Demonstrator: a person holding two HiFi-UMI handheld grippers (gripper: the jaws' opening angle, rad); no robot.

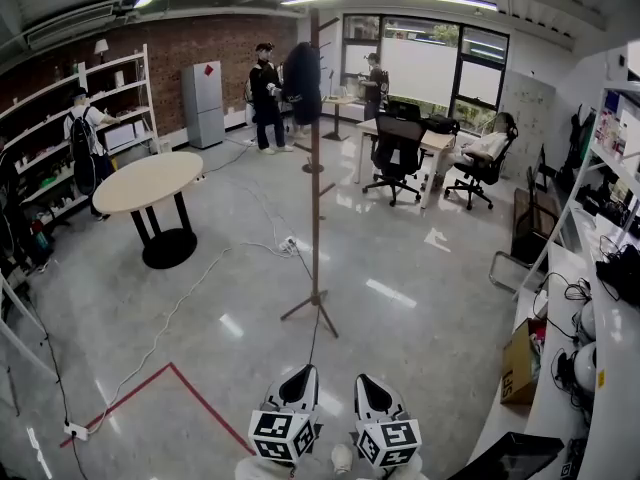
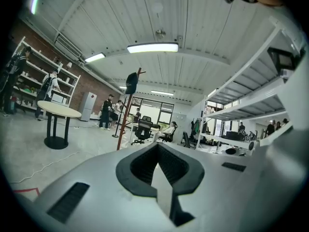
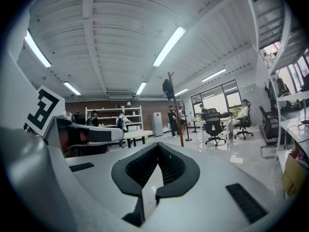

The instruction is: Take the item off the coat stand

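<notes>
Item (image 1: 301, 80), dark and bulky, tops coat stand (image 1: 315, 198); left claw (image 1: 304, 372) and right claw (image 1: 366, 381) pressed together.
</notes>
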